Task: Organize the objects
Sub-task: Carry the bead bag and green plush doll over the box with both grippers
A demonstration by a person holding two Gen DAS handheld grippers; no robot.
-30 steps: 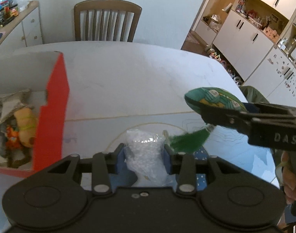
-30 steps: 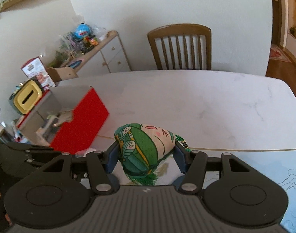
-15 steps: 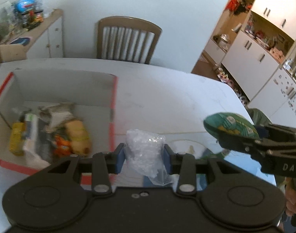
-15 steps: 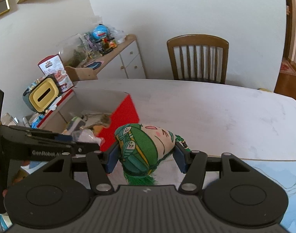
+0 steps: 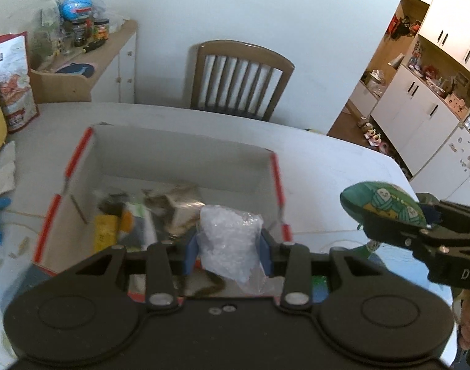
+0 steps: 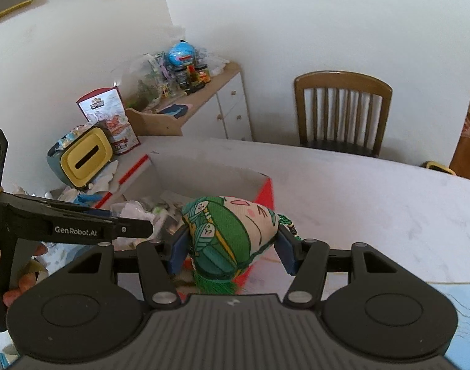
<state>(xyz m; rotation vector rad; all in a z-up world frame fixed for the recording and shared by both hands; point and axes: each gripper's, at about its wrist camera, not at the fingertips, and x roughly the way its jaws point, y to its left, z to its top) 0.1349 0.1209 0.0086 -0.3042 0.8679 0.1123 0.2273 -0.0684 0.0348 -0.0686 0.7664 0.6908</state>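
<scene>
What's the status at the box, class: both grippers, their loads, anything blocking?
Left gripper shut on clear plastic bag, over the red box. Right gripper shut on green plush toy, beside the box's edge. Box part-filled; nothing blocking.

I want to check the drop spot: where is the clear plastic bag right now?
In the left wrist view, the clear plastic bag is clamped in the left tool, above the near right part of the red-edged box.

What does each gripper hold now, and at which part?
The left gripper pinches a clear bag of white bits at its middle. The right gripper clamps a green pouch across its sides.
</scene>
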